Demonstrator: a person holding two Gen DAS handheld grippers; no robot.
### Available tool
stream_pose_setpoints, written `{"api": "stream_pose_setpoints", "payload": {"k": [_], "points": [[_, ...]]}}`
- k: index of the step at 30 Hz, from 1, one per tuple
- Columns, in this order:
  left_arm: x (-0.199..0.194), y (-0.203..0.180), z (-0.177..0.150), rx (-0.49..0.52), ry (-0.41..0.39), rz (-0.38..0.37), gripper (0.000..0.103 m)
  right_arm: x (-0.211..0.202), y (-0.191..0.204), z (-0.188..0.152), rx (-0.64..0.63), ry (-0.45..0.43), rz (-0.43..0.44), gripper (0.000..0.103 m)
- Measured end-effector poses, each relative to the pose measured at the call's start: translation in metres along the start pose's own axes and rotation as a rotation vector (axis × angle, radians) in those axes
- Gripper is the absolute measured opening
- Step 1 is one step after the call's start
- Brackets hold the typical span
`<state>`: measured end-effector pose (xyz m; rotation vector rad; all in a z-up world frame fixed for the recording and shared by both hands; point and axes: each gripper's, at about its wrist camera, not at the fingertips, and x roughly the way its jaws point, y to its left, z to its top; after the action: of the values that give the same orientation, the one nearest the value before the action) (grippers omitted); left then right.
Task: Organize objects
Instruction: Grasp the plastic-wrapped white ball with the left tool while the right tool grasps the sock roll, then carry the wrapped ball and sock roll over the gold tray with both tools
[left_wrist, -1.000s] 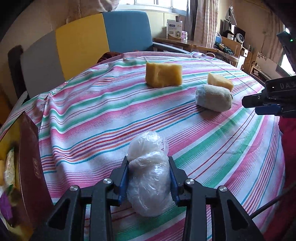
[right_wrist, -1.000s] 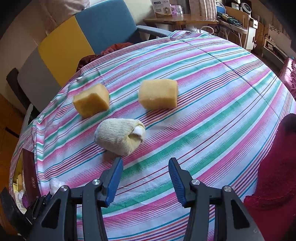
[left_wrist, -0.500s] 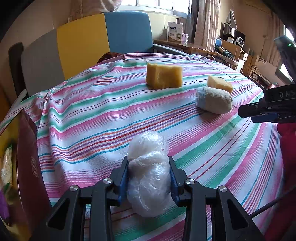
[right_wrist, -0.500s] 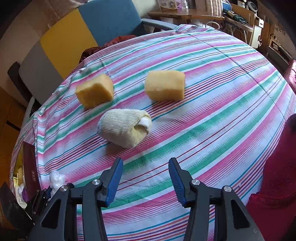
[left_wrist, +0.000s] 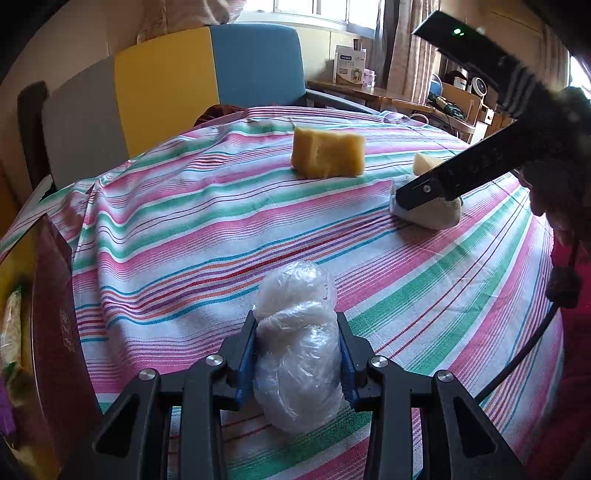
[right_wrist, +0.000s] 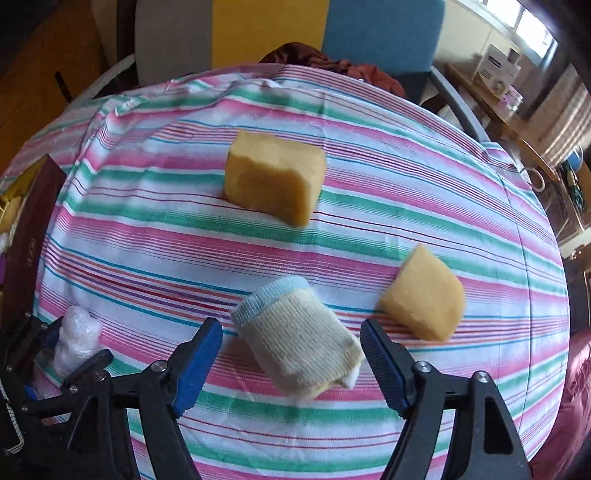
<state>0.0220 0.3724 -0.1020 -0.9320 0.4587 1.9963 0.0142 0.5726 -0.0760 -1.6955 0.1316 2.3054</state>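
My left gripper (left_wrist: 297, 354) is shut on a crumpled clear plastic bag (left_wrist: 295, 354), low over the striped tablecloth (left_wrist: 184, 229); that bag (right_wrist: 75, 343) also shows at the lower left of the right wrist view. My right gripper (right_wrist: 291, 343) hangs over a rolled cream sock (right_wrist: 299, 343) with a pale blue cuff. Its jaws are opening and stand on either side of the sock, pads apart from it. In the left wrist view a right finger (left_wrist: 461, 177) covers part of the sock (left_wrist: 432, 214). Two yellow sponges (right_wrist: 275, 181) (right_wrist: 424, 293) lie beyond.
A dark red box (left_wrist: 51, 332) stands at the table's left edge. A grey, yellow and blue chair back (left_wrist: 166, 85) rises behind the table, with dark red cloth (right_wrist: 332, 66) on its seat. A wooden desk (left_wrist: 369, 96) with a white carton stands at the back right.
My right gripper has swung left, rolled and come over the sock, and its jaws have spread wider. The left gripper and its bag have kept still.
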Motion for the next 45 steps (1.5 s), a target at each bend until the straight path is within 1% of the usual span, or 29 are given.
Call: {"api": "stream_pose_setpoints", "payload": {"k": [2, 3, 4, 5, 6, 7, 9, 12, 16, 19, 23, 28, 34, 39, 45], "points": [[0.000, 0.000, 0.000, -0.002, 0.000, -0.001, 0.039, 0.015, 0.001, 0.002, -0.007, 0.025, -0.051, 0.075], [0.000, 0.000, 0.000, -0.003, 0.000, -0.001, 0.039, 0.019, 0.001, 0.000, 0.007, 0.031, -0.060, 0.066], [0.001, 0.000, 0.000, -0.003, -0.001, -0.002, 0.039, 0.016, 0.002, -0.002, 0.022, 0.008, -0.069, 0.065], [0.000, 0.000, 0.001, -0.004, -0.001, -0.003, 0.039, 0.013, 0.002, -0.005, 0.037, -0.003, -0.067, 0.063], [0.001, 0.001, 0.001, -0.005, -0.001, -0.004, 0.039, 0.008, 0.002, -0.009, 0.062, -0.014, -0.052, 0.060], [0.001, 0.001, 0.001, -0.005, -0.001, -0.003, 0.039, 0.003, 0.001, -0.014, 0.093, -0.025, -0.033, 0.059], [0.001, 0.000, 0.000, -0.004, -0.002, -0.002, 0.039, -0.006, 0.003, -0.026, 0.151, -0.048, -0.021, 0.059], [0.001, 0.001, 0.001, -0.004, -0.003, -0.002, 0.039, -0.006, 0.002, -0.041, 0.230, -0.039, 0.044, 0.059], [-0.003, 0.001, 0.001, -0.003, 0.001, 0.008, 0.036, -0.003, 0.005, -0.042, 0.213, -0.051, 0.026, 0.059], [-0.016, 0.003, 0.002, -0.027, -0.008, 0.009, 0.036, 0.001, 0.006, -0.040, 0.192, -0.056, 0.016, 0.059], [-0.051, 0.002, 0.009, -0.021, -0.082, 0.026, 0.036, -0.001, 0.005, -0.043, 0.191, -0.063, 0.020, 0.059], [-0.096, 0.012, 0.015, -0.048, -0.157, 0.050, 0.036, 0.002, 0.007, -0.042, 0.175, -0.064, 0.011, 0.059], [-0.128, 0.030, 0.008, -0.095, -0.183, 0.080, 0.036, 0.004, 0.007, -0.042, 0.186, -0.059, 0.022, 0.060], [-0.145, 0.047, -0.003, -0.136, -0.192, 0.110, 0.036, 0.009, 0.005, -0.043, 0.191, -0.049, 0.030, 0.062], [-0.161, 0.078, -0.018, -0.204, -0.183, 0.167, 0.036, 0.011, 0.005, -0.044, 0.188, -0.051, 0.021, 0.065]]}}
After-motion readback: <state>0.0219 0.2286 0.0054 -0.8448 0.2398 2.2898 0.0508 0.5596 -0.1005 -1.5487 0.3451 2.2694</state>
